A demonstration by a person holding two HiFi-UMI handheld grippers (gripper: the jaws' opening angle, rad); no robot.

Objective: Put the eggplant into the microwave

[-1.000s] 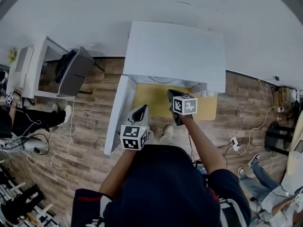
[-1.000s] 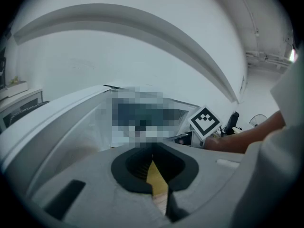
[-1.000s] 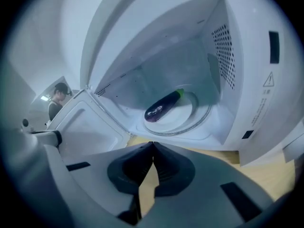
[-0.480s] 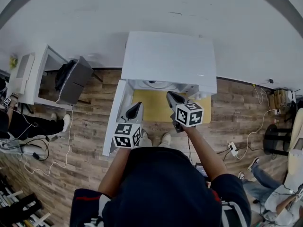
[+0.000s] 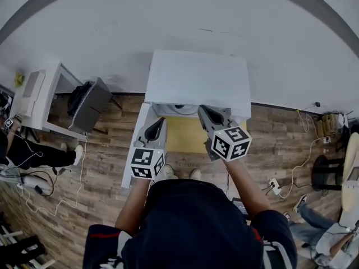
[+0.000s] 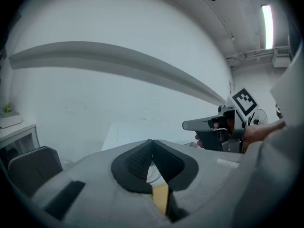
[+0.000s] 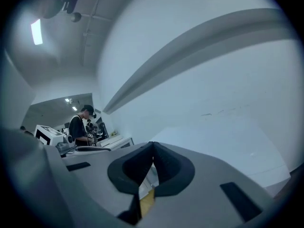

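Seen from above, a person in a dark top stands on a wood floor (image 5: pixel 101 167) and holds a gripper in each hand. At the far left a white desk (image 5: pixel 33 91) stands against the wall (image 5: pixel 168 21), with a dark grey seat (image 5: pixel 90 97) just beside it.

The left gripper (image 5: pixel 159 122) points away from the person toward the wall, over the left front edge of a white cabinet (image 5: pixel 196 77). Its marker cube (image 5: pixel 147 164) sits nearest the hand. In the left gripper view its two black pads (image 6: pixel 133 163) meet at their tips. The jaws are closed and nothing is between them. Through the narrow gap below the tips, a strip of yellow and a curved white rim show.

A yellow surface (image 5: pixel 182 136) lies just in front of the cabinet top, between the two grippers. A white panel (image 5: pixel 134 156) runs along its left side, under the left gripper.

The right gripper (image 5: pixel 202 109) is beside the left one but apart from it, and it points the same way. Its own cube (image 5: pixel 231 143) faces up. In the right gripper view its pads (image 7: pixel 166 167) are also pressed tip to tip, closed and empty. Far to the left in that view, another person (image 7: pixel 78 127) stands at a bench.

The eggplant shows in no view, so its place and the direction of its long axis cannot be told. Whether the white cabinet is the microwave cannot be told either.
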